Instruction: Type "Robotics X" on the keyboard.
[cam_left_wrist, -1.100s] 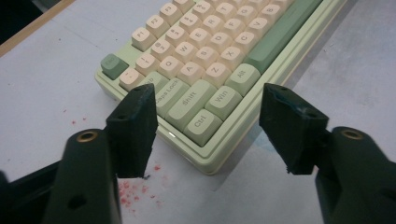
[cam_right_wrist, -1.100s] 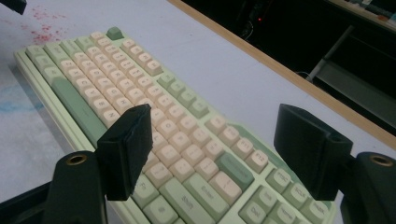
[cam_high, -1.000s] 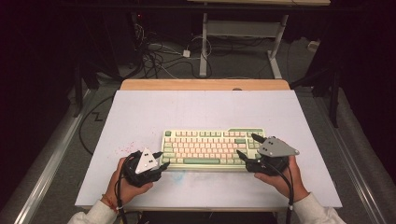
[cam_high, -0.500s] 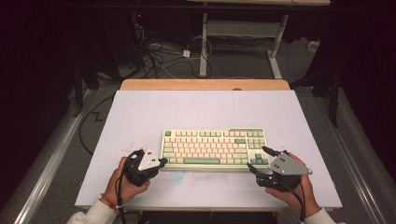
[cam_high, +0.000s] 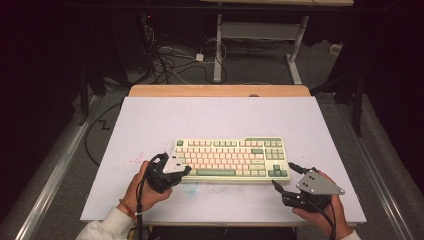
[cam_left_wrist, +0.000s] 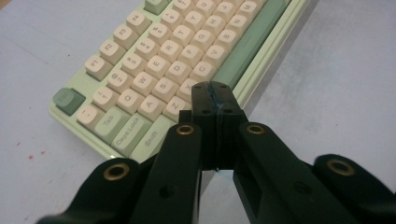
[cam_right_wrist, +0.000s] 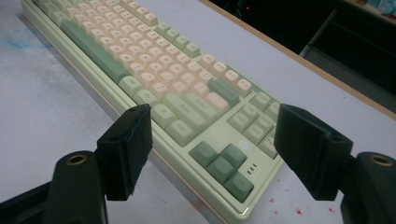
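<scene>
Cream-and-green mechanical keyboard lying flat near the middle of the pale blue-white surface, long side toward the person. Left claw pinched fully together on nothing, tips over the lower-left keys beside the green space bar. Right claw spread wide, empty, just off the near right corner by the arrow keys. Risk, by judgement: closed tips slipping between keycaps and popping one, or nudging the board askew. Plenty of bare room behind and to both sides; near edge close.
</scene>
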